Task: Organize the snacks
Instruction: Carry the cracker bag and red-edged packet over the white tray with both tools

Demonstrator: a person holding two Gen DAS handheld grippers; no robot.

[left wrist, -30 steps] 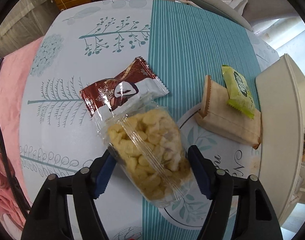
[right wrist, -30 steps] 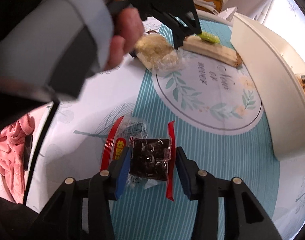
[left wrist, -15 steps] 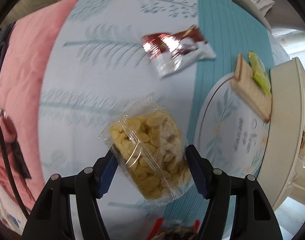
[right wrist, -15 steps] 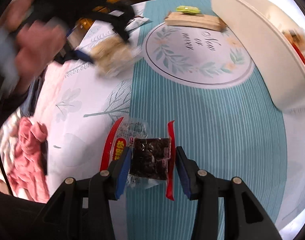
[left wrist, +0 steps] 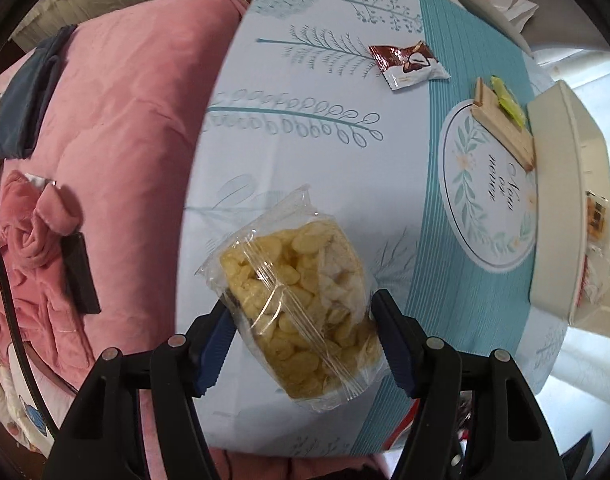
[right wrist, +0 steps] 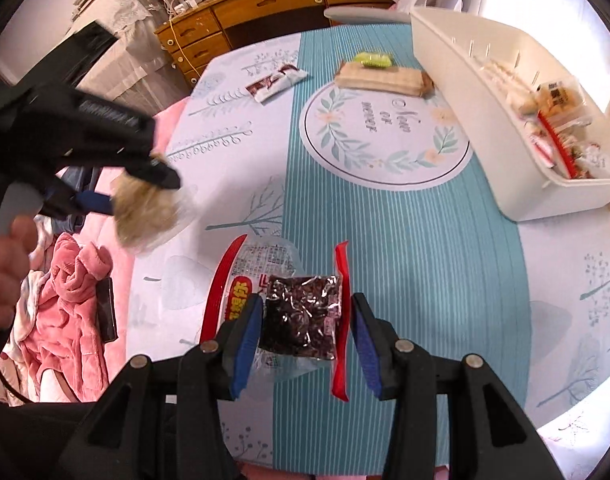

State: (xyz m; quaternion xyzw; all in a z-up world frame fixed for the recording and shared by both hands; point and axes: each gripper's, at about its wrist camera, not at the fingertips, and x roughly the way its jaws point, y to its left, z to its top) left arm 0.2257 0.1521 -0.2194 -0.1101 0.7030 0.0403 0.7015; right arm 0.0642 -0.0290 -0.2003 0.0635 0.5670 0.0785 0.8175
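Note:
My left gripper (left wrist: 301,328) is shut on a clear bag of yellow puffed snacks (left wrist: 301,300) and holds it high above the table's left edge; the bag also shows blurred in the right wrist view (right wrist: 145,216). My right gripper (right wrist: 307,332) is shut on a red-edged packet of dark dried fruit (right wrist: 301,316), held above the table. On the table lie a brown-and-white wrapper (left wrist: 409,65), a tan cracker pack (left wrist: 505,132) and a small green packet (left wrist: 507,104). The white bin (right wrist: 477,108) holds several snacks.
A round table with a teal striped runner (right wrist: 405,240) fills both views. A pink quilted bed (left wrist: 117,152) with clothes and a dark phone (left wrist: 79,268) lies to the left. A wooden dresser (right wrist: 265,4) stands behind the table.
My left gripper has lifted the puffed snack bag off the table and drawn back to the left, over the table edge. My right gripper holds the dark packet in the same place.

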